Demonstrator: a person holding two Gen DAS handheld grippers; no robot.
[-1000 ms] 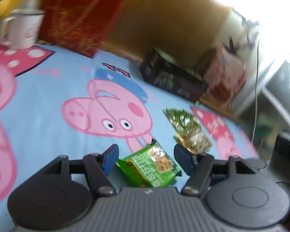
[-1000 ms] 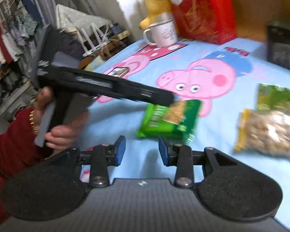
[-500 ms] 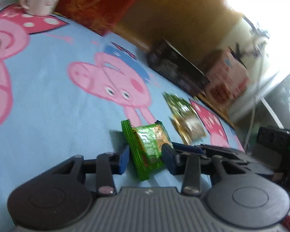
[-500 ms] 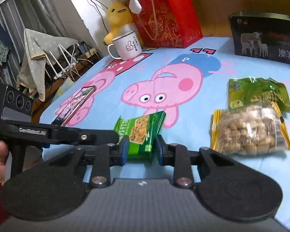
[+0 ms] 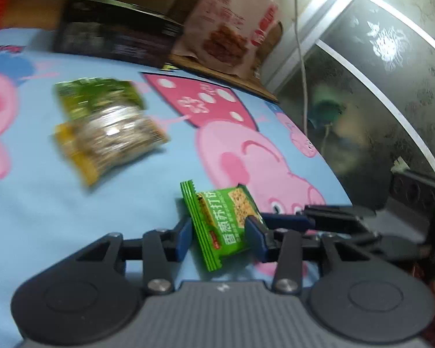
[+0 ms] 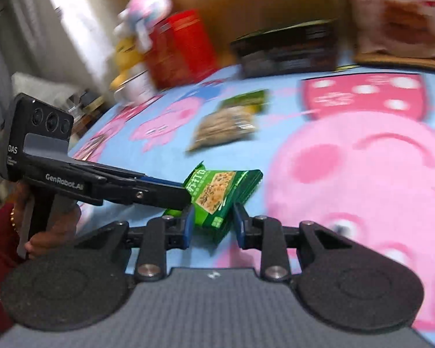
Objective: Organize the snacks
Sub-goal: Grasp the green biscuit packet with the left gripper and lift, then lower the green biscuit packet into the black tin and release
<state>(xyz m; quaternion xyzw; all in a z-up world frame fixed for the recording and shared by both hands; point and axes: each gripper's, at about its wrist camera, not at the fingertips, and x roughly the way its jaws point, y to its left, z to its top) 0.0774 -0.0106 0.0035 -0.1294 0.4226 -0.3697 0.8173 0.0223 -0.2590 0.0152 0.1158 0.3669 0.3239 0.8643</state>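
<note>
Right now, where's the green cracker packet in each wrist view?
Left wrist: green cracker packet sits low centre, between the left tongs, standing on edge.
Right wrist: the packet is centre, between the right tongs, with the left tongs reaching it from the left.
Shared landmark: the clear peanut bag on the blue cartoon-pig cloth.

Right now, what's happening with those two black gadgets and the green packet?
A person is sorting snacks on a cartoon-pig sheet, a handheld gripper in each hand. Both the left gripper and the right gripper have the green cracker packet between their jaws, one from each side. Both sets of jaws are opening. Two more snack bags lie further back, untouched.
</note>
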